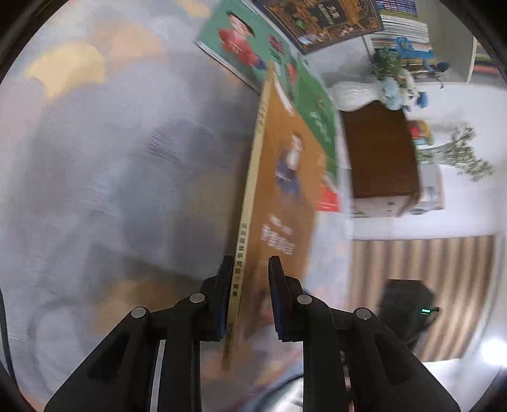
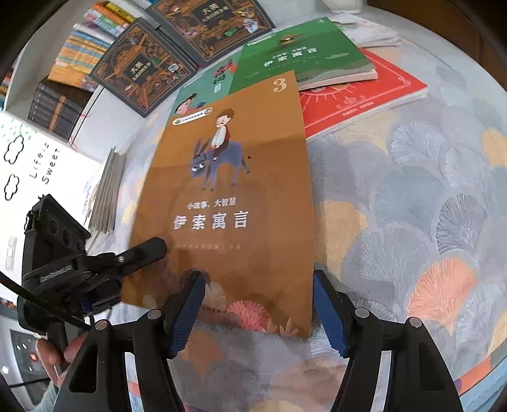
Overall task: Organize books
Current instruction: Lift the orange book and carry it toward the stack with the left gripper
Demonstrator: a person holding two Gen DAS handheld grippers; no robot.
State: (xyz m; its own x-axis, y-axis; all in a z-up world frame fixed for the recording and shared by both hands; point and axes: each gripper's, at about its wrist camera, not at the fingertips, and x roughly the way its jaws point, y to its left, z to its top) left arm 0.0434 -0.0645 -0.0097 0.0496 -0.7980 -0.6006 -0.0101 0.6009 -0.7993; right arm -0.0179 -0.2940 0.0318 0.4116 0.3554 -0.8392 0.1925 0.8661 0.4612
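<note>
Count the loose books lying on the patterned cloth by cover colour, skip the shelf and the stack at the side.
Brown: 1
Green: 2
Red: 1
Dark with orange pattern: 2
Total: 6

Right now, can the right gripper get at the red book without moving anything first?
Probably not cleanly. The brown book, held by the left gripper, lies across the right gripper's line to the red book, and the green book overlaps its top edge.

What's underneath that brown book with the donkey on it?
The brown book hides part of a teal book and a green book's corner; flowered cloth lies below. Anything else is covered.
</note>
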